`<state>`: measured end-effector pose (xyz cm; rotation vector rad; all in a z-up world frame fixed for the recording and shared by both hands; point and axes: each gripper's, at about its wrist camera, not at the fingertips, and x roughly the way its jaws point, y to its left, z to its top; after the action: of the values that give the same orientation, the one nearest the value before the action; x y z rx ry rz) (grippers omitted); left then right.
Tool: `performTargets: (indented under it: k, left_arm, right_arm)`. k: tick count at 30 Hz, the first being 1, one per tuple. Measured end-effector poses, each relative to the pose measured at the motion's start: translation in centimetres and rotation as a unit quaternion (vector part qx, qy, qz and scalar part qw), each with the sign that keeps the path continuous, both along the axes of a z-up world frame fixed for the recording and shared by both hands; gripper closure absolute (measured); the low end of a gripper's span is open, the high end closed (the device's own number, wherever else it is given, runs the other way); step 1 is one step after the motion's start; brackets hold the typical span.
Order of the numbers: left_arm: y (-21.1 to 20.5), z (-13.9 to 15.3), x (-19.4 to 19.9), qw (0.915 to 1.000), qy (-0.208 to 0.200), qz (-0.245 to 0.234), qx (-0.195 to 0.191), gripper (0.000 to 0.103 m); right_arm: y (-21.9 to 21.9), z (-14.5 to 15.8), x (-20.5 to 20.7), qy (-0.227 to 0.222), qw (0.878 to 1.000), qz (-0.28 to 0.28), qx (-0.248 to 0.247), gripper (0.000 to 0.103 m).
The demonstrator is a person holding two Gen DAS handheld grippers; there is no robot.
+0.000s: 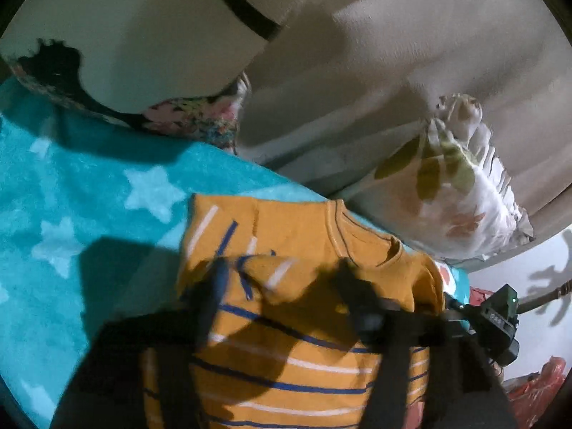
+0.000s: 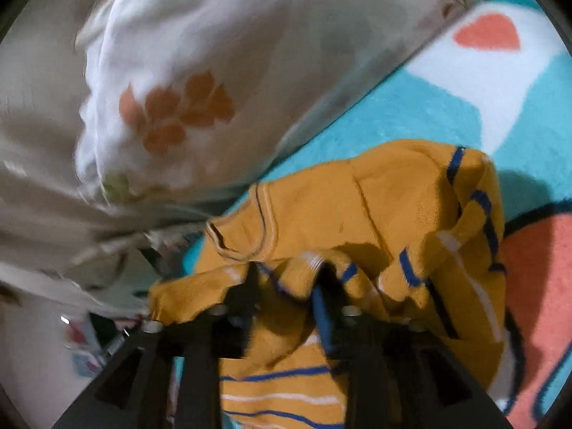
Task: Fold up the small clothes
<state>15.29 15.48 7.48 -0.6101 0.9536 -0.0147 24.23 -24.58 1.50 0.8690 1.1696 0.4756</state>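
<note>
Shirt [image 1: 286, 357] | mustard, striped | on blanket [image 1: 89, 196] | beside pillow [image 1: 464, 193]

I see the left gripper [image 1: 282, 275] angled steeply downward, jaws parted wide with cloth lying between them. My right gripper [image 2: 287, 279] tilts down less steeply, jaws parted more narrowly, cloth bunched between the fingers [image 2: 321, 307].

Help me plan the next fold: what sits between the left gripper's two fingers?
A folded-over flap of the yellow striped shirt lies between the left gripper fingers, seen in the left wrist view.
</note>
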Motion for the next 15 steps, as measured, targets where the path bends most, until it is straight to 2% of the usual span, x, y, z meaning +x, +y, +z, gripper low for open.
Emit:
performTargets:
  k: [1, 3, 8, 11, 15]
  left_arm:
    - [0.1, -0.1, -0.1, 1.0, 0.003, 0.001, 0.0, 0.035]
    - [0.4, -0.4, -0.3, 0.9999, 0.013, -0.003, 0.003, 0.035]
    - [1.3, -1.4, -2.6, 0.9982, 0.032, 0.007, 0.05, 0.034]
    - [1.9, -2.5, -4.5, 0.998, 0.045, 0.004, 0.044, 0.032]
    - [1.7, -4.2, -6.5, 0.9982, 0.051, -0.016, 0.027, 0.027]
  right_arm:
    - [-0.6, 0.1, -0.1, -0.006, 1.0, -0.007, -0.001, 0.054]
    - [-1.9, 0.4, 0.0, -0.016, 1.0, -0.023, -0.008, 0.052]
    - [-5.5, 2.1, 0.0, -0.038, 0.997, -0.071, -0.014, 0.042]
    - [-5.6, 3.9, -1.7, -0.07, 0.993, -0.044, -0.081, 0.035]
    - [-4.4, 4.1, -5.5, -0.088, 0.98, 0.015, -0.18, 0.031]
